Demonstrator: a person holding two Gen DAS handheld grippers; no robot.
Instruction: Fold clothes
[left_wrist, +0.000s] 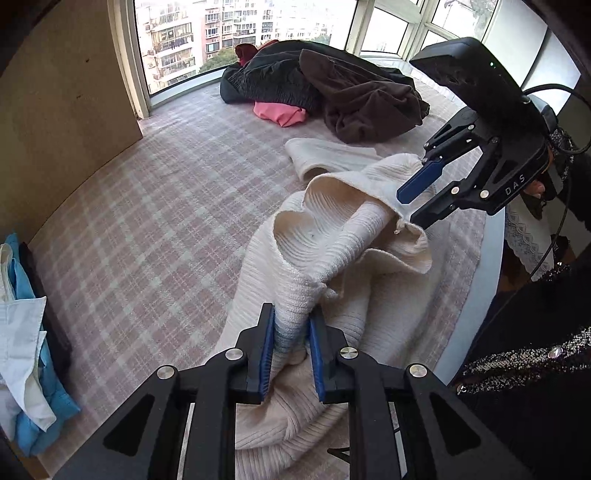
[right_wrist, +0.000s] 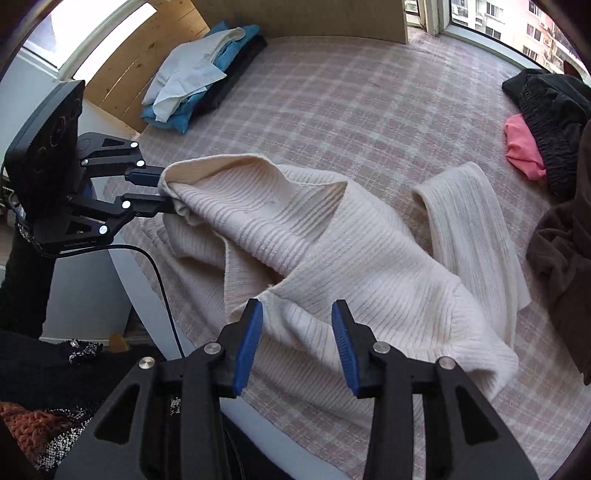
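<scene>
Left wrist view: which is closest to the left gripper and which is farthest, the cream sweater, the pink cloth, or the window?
1. Cream sweater: pinched in the left gripper.
2. Pink cloth: farther ahead, under the dark pile.
3. Window: farthest, behind the pile.

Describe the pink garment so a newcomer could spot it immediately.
Start at the window, then drop to the dark pile on the checked mat below it. The pink garment pokes out from under that pile, the only bright pink thing there.
</scene>
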